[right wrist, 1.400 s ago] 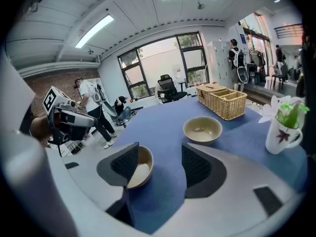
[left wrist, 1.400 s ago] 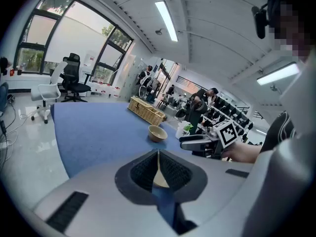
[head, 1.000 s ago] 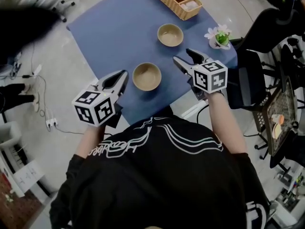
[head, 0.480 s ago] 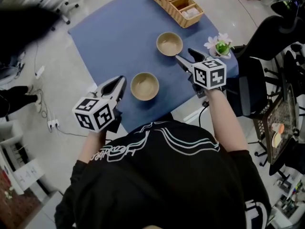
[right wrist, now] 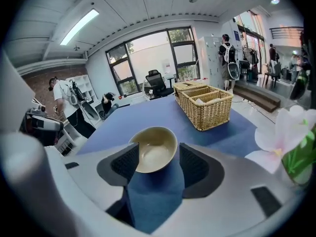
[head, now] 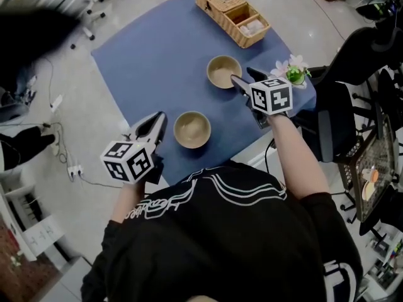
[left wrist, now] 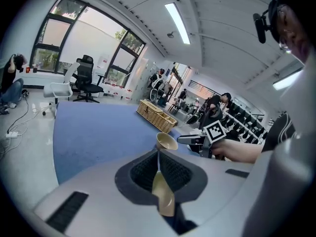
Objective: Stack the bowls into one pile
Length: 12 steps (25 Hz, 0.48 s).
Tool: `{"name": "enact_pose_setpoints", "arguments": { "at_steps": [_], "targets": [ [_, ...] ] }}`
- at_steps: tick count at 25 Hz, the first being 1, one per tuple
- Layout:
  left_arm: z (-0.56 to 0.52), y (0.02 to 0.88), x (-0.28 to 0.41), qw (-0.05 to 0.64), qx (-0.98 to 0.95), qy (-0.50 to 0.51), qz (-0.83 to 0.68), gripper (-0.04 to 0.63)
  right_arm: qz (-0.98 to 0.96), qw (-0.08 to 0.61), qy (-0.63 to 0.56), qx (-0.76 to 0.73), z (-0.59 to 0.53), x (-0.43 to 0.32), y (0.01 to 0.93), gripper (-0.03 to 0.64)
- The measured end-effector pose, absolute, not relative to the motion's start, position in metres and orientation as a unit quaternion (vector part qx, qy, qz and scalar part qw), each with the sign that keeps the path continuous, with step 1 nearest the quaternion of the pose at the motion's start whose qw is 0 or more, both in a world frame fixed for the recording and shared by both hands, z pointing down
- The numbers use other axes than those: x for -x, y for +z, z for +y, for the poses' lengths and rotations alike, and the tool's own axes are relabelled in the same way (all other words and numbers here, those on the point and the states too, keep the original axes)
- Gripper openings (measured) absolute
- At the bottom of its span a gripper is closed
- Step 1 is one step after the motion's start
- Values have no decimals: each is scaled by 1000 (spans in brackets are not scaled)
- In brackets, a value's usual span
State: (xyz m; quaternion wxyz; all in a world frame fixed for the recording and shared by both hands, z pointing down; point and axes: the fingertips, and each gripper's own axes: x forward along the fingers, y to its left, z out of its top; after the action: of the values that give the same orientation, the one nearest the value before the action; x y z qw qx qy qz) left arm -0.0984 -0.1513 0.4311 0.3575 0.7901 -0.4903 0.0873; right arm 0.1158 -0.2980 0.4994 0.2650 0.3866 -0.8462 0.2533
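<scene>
**A:** Dark-grey pads of the right gripper (right wrist: pixel 157 158) stand wide apart. The far bowl (right wrist: pixel 154 149) is framed between them, and nothing is pinched yet.

**B:** And the left gripper (head: pixel 160 119)?

**A:** Its jaws meet at the tips and carry nothing. It hovers just beside the near bowl (head: pixel 192 129), clear of it as far as I can tell. A tan sliver of that bowl shows through the slit behind the tips.

**B:** So how far along is the pile?

**A:** Not begun, I'd judge. Both bowls sit singly on the blue cloth (head: pixel 151 49), upright, empty and apart from one another. One must be gripped, lifted and nested in the other.

**B:** The wicker basket (head: pixel 233 5)?

**A:** It sits beyond the far bowl and looks uninvolved.
</scene>
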Motion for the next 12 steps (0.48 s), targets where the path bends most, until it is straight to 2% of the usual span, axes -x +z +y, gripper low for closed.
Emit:
{"name": "enact_pose_setpoints", "arguments": {
  "at_steps": [12],
  "targets": [
    [-164, 445, 100, 364, -781, 103, -497, 31, -826, 287, 303, -380, -325, -115, 541, 250]
  ]
}}
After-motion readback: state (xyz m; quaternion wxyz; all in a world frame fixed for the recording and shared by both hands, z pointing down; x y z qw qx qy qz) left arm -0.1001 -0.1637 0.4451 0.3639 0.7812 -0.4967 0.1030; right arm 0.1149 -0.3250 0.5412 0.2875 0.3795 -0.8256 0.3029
